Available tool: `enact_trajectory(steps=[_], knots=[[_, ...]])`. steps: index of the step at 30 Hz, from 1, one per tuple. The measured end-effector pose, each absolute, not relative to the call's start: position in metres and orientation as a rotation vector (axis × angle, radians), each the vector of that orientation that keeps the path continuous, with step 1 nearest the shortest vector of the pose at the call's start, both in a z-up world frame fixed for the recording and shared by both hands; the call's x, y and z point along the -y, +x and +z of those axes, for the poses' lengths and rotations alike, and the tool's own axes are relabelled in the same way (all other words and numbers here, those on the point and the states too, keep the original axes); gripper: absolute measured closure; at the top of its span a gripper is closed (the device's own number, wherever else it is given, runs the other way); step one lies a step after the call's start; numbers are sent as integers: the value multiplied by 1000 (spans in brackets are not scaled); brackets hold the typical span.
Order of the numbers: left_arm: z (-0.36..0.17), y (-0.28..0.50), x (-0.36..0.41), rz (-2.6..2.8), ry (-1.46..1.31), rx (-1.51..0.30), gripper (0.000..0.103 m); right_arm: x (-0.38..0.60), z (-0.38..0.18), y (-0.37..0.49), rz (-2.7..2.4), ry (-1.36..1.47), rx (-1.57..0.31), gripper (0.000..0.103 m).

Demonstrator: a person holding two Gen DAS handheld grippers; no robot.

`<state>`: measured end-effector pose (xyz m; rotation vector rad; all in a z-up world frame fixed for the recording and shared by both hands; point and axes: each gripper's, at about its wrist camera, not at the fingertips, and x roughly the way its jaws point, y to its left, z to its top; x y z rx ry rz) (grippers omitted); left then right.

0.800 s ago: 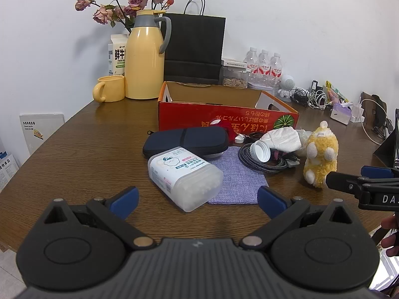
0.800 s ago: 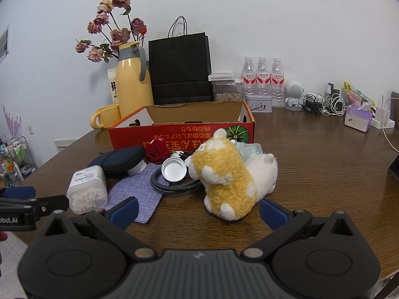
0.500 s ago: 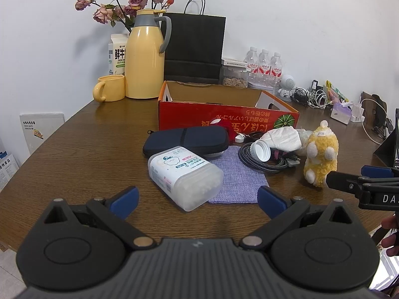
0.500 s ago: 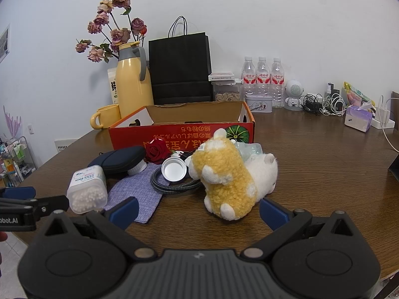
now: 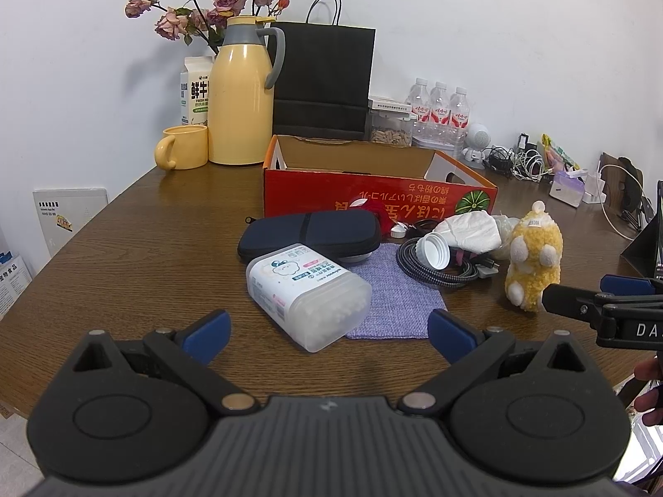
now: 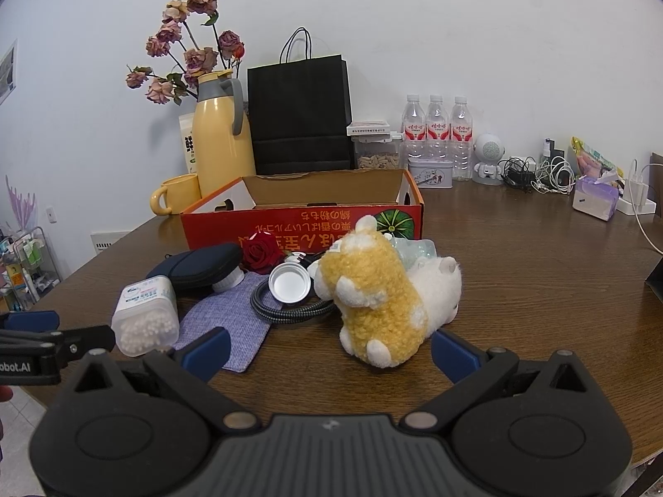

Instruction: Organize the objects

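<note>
Both our grippers, left (image 5: 327, 327) and right (image 6: 329, 348), gape empty near the table's (image 5: 136, 248) front edge. Risk: swab box (image 5: 306, 294) rolls; plush (image 6: 373, 302) tips onto cable (image 6: 286, 310).

2 wrist views face the red box (image 5: 379, 194) from near, slightly downward.

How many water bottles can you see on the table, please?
3. The bottles stand upright in a row by the back wall: the left bottle, the middle bottle and the right bottle, between a clear jar and a white robot figure. More could be hidden behind.
</note>
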<state>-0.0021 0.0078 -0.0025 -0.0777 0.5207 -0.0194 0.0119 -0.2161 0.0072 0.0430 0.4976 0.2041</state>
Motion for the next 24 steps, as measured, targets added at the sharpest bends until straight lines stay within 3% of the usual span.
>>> enact_trajectory(steps=[24], knots=[[-2,-2,-8,-31,-74,-522,0,217,8,10,202,44,-499,0]])
